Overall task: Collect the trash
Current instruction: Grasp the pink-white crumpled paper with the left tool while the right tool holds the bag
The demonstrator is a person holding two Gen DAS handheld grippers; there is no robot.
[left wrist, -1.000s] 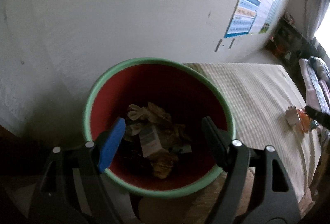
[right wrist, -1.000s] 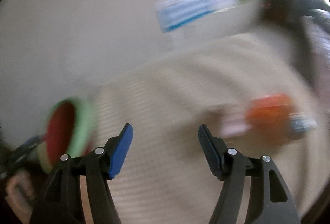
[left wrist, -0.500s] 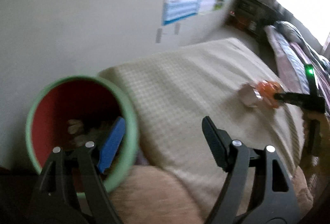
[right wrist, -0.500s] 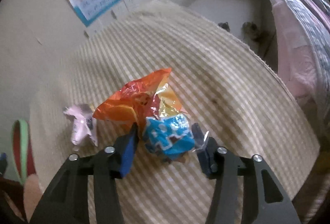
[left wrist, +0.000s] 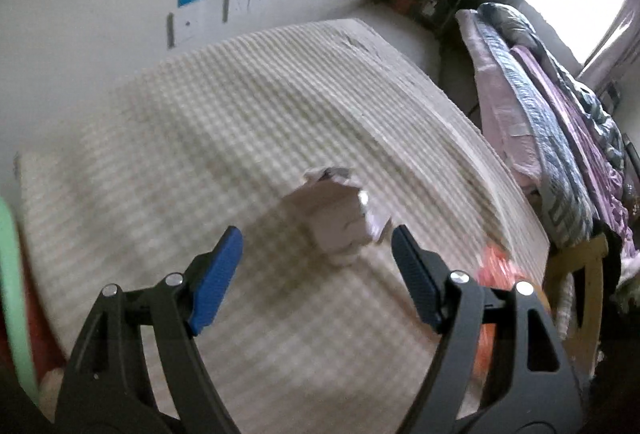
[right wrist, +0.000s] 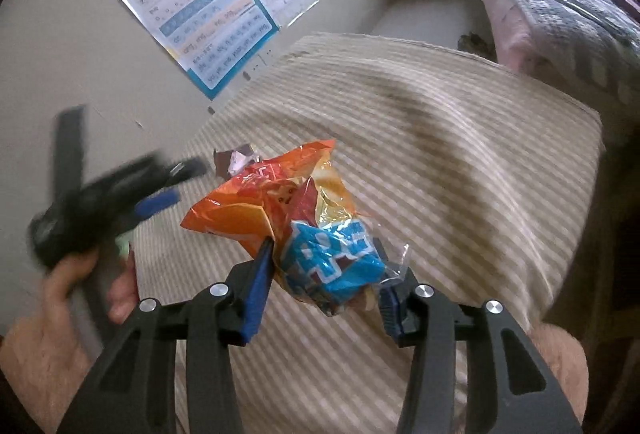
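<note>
at the far left of the left wrist view only a sliver of the trash bin (left wrist: 10, 290) is seen, a green rim with red inside; its contents are not shown here. the left gripper (left wrist: 316, 254) is held with its jaws wide and nothing between them, aimed at a crumpled pale pink wrapper (left wrist: 340, 218) that lies on the checked table cover (left wrist: 200, 138) just ahead of the tips. further right, the orange snack bag (right wrist: 264, 202) and the blue wrapper (right wrist: 336, 266) bunched against it are clamped between the pads of the right gripper (right wrist: 324, 270), whose jaws have just been closing, and are now pressed on the bundle at a middling width. the bundle appears to be lifted slightly off the cover, though this cannot be told for certain.

as a judgement, the task is midway: 2 pieces are gripped but not binned, 1 is left on the cover ungrasped, and both loads must be carried left to the bin.
</note>
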